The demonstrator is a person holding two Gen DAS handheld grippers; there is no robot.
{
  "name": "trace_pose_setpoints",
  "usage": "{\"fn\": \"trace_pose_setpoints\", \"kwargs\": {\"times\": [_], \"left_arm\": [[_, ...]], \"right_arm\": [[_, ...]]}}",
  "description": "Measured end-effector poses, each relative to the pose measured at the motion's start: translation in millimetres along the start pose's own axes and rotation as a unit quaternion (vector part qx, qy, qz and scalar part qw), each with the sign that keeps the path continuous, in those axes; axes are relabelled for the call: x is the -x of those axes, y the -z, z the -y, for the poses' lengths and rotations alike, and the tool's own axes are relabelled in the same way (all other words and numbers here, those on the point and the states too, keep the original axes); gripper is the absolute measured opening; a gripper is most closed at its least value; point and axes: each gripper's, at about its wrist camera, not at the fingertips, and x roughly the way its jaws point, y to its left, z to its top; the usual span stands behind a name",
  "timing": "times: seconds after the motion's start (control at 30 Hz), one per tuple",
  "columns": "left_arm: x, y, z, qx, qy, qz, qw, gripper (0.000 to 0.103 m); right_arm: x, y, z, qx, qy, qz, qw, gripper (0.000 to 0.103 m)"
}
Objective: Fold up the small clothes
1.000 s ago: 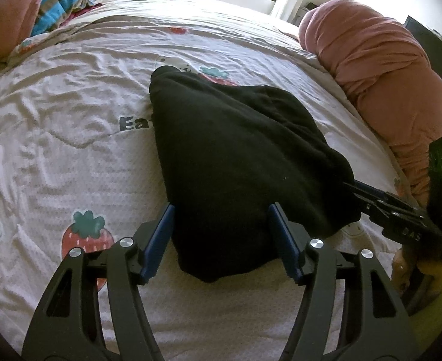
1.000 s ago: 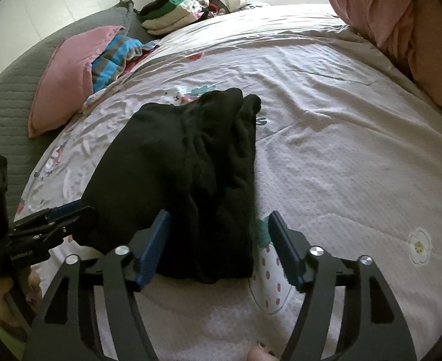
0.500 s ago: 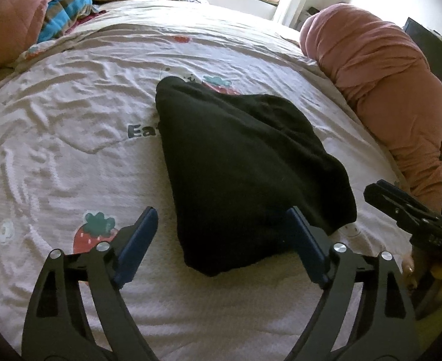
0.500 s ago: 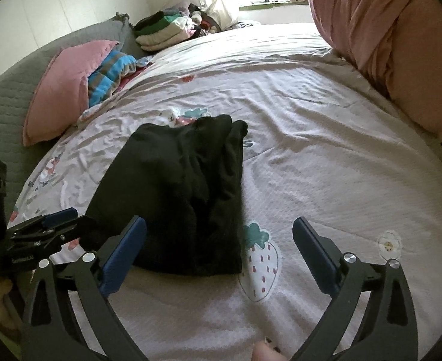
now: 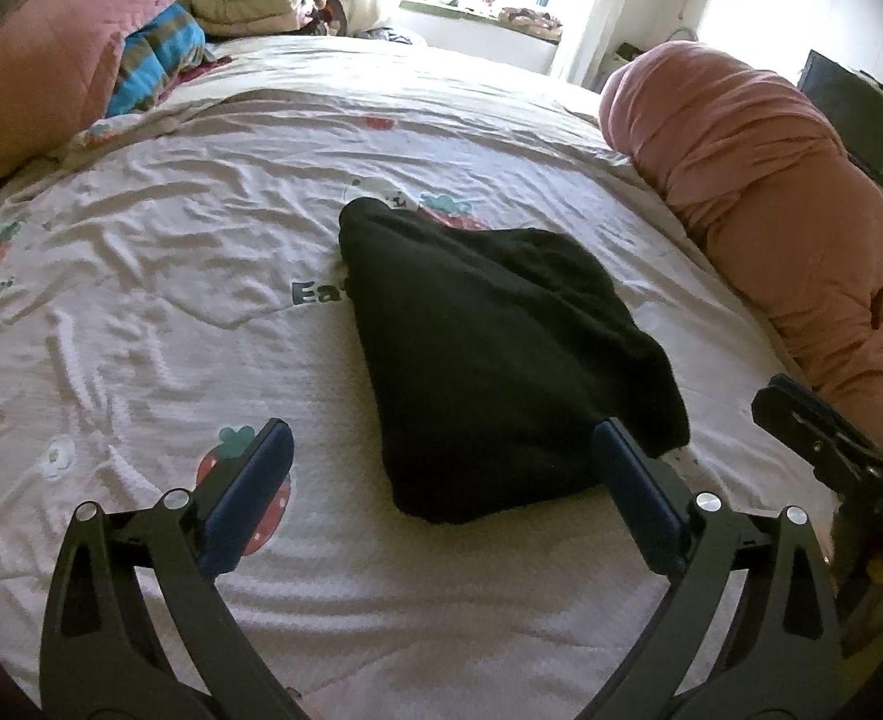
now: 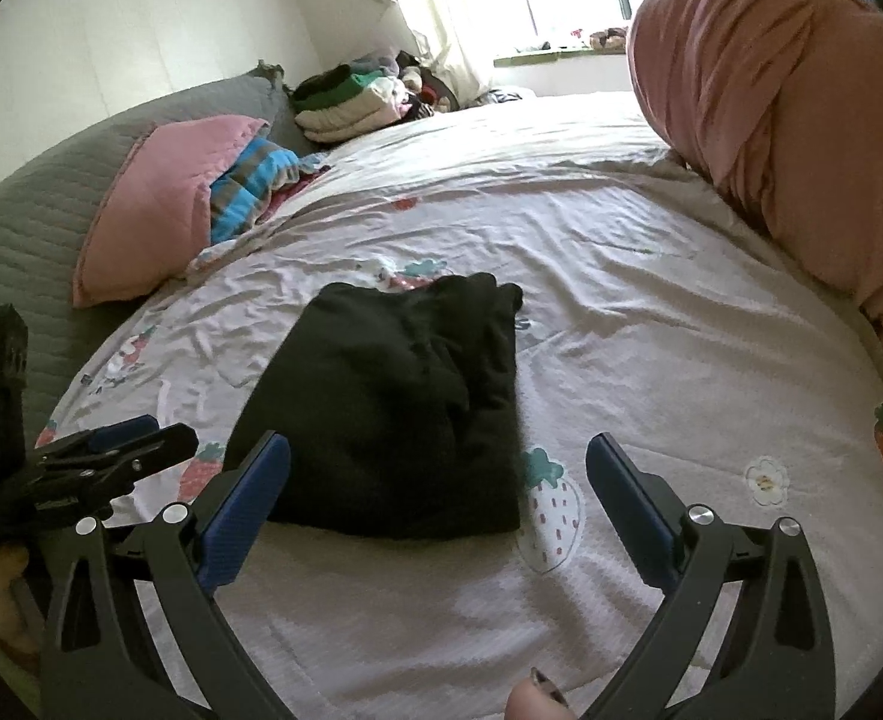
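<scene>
Your left tongs (image 5: 438, 465) and right tongs (image 6: 438, 477) have just been opening and now stand released and wide, nothing pinched between their blue pads. The black garment (image 5: 489, 354) lies folded into a compact bundle on the strawberry-print bedsheet (image 5: 171, 252), just ahead of both tongs. You let go because this fold looks finished and it rests flat unaided.

Both the left gripper (image 5: 441, 480) and right gripper (image 6: 438, 480) have just opened wide, lifting off the folded black garment (image 5: 489, 348).
</scene>
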Motion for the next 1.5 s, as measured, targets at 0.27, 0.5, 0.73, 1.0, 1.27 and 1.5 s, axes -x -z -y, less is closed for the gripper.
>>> {"fn": "trace_pose_setpoints", "kwargs": {"times": [0.27, 0.5, 0.73, 1.0, 1.27, 1.5], "left_arm": [[24, 10, -3, -0.004, -0.004, 0.022, 0.9997, 0.094], [49, 31, 1, -0.025, -0.012, 0.048, 0.9985, 0.094], [68, 49, -2, -0.029, -0.017, 0.061, 0.9976, 0.094], [82, 69, -8, -0.028, -0.023, 0.072, 0.9967, 0.094], [86, 90, -21, -0.011, -0.023, 0.067, 0.9974, 0.094], [73, 107, -24, -0.021, -0.027, 0.054, 0.9979, 0.094]], "right_arm": [[19, 7, -18, 0.019, -0.006, 0.025, 1.0, 0.098], [38, 17, -33, 0.046, 0.004, 0.042, 0.998, 0.098], [48, 38, -46, 0.049, 0.016, 0.053, 0.997, 0.098], [59, 67, -69, 0.075, 0.038, 0.081, 0.993, 0.098], [50, 98, -74, 0.055, 0.051, 0.047, 0.996, 0.098], [40, 116, -72, 0.054, 0.071, 0.033, 0.995, 0.099]]}}
